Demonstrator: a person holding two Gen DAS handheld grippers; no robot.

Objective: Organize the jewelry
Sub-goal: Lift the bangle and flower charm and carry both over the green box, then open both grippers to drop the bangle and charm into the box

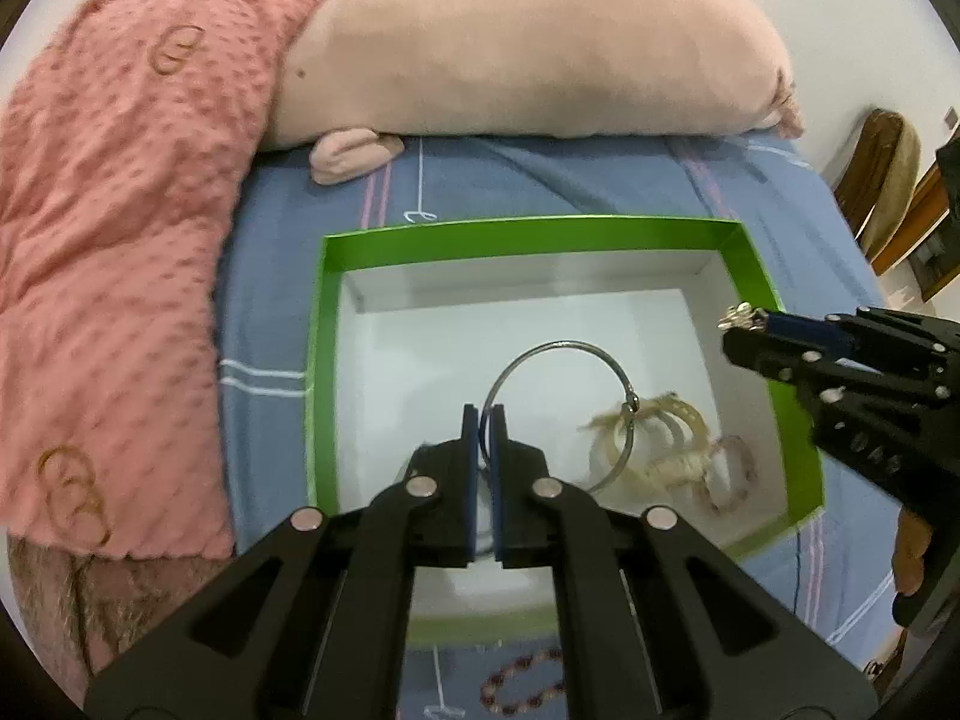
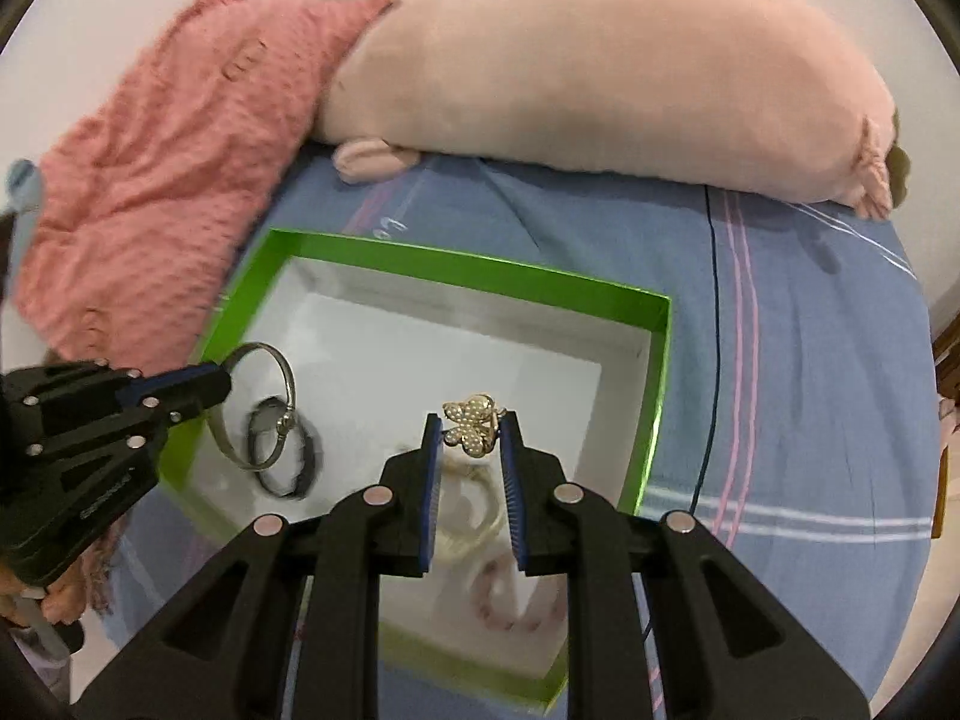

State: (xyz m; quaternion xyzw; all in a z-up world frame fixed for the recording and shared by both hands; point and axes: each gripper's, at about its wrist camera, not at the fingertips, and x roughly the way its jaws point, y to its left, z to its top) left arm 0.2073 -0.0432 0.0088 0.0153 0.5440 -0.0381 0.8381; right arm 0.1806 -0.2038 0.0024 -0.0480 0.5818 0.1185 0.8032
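The left gripper (image 1: 485, 420) is clamped on a silver bangle (image 1: 561, 414), whose ring hangs edge-on from the pads toward 1 o'clock over the green-rimmed box (image 1: 528, 231) on the bed. The right gripper (image 2: 472, 429), at 3 o'clock from the left one, pinches a pearl butterfly brooch (image 2: 471, 429), wings stacked toward 12 o'clock. Both hang above the box floor, so release is likely straight down; the left looks nearer the middle.

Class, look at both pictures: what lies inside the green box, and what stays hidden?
Inside the green box: pale hair ties and a pink bead bracelet on its white floor. The silver bangle hangs above it from the left claw. The claws cover the near floor.
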